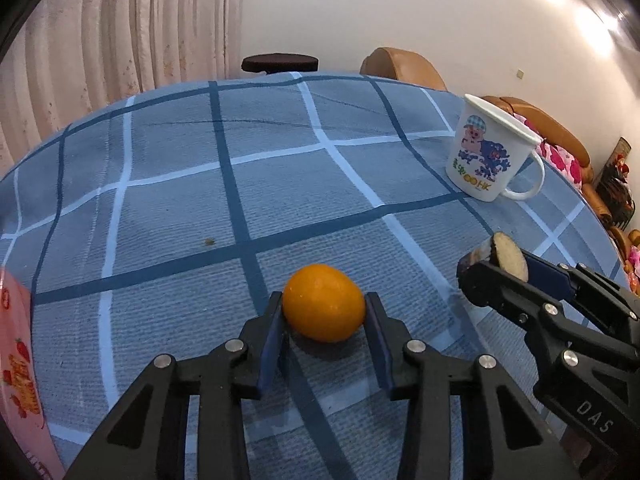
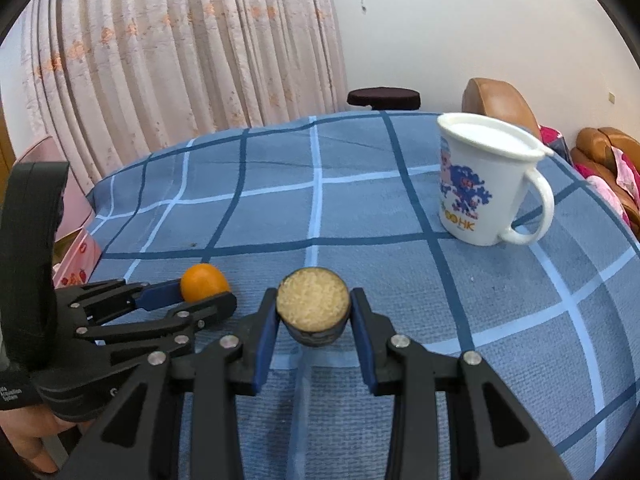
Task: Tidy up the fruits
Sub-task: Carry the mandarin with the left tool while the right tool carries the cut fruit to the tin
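The work surface is a round table (image 1: pixel 168 200) under a blue checked cloth, set in a domestic room with pleated pink curtains (image 2: pixel 180 52) behind and brown upholstered seating (image 1: pixel 404 66) at the far edge. A white printed mug (image 2: pixel 476 184) stands upright at the far right of the cloth, apparently capped with a white lid; I cannot see whether anything is inside it. A pink box with a strawberry print (image 1: pixel 18 360) sits at the left edge, only partly in view. From my station I read the left gripper (image 1: pixel 324 312) as clamped on a small orange fruit (image 1: pixel 323 307): both blue pads press its flanks, and the fruit appears to rest on the cloth or barely above it, with its shadow directly beneath. The right gripper (image 2: pixel 314 308) is clamped on a short dark-skinned cylinder with a pale, grainy cut face (image 2: pixel 313 304); I cannot identify it with confidence. In the left wrist view it appears held clear of the cloth. The two grippers sit side by side near my edge of the table, well apart from the mug. My assessment: the task is at an early stage. Both items are secured, but neither has been delivered to any receptacle. Transport and release remain outstanding, and the intended destination, mug or box, is not evident from these views.
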Demonstrator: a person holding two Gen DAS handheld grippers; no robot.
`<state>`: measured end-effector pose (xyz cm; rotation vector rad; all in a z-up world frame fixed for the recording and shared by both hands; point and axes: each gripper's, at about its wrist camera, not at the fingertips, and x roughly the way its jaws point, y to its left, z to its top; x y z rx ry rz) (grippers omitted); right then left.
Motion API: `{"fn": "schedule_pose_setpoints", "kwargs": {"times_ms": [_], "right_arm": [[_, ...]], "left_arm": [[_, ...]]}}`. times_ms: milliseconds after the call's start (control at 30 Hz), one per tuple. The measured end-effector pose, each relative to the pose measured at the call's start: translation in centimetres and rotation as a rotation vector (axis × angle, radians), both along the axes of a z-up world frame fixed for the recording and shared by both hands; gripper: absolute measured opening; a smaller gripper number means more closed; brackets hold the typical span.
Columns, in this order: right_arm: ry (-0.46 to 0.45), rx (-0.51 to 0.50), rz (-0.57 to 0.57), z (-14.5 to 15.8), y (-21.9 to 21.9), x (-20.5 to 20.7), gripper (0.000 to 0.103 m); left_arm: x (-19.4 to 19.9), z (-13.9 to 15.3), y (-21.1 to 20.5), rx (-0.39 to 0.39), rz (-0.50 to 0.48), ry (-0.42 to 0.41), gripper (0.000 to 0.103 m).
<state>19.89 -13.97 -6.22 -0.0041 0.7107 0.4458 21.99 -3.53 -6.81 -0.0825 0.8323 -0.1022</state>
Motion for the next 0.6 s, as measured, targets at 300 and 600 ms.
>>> {"fn": "schedule_pose_setpoints", "kwargs": {"times_ms": [300, 600], "right_arm": [[-0.055, 0.025, 0.029, 0.7, 0.0, -0.9, 0.038], [-0.117, 0.037, 0.052, 1.4, 0.5, -1.9, 0.038]], "left_arm": [[-1.9, 1.0, 0.4, 0.048, 0.056, -0.084, 0.041], [-3.4, 1.7, 0.8, 0.074, 0.095, -0.150, 0.041]]}}
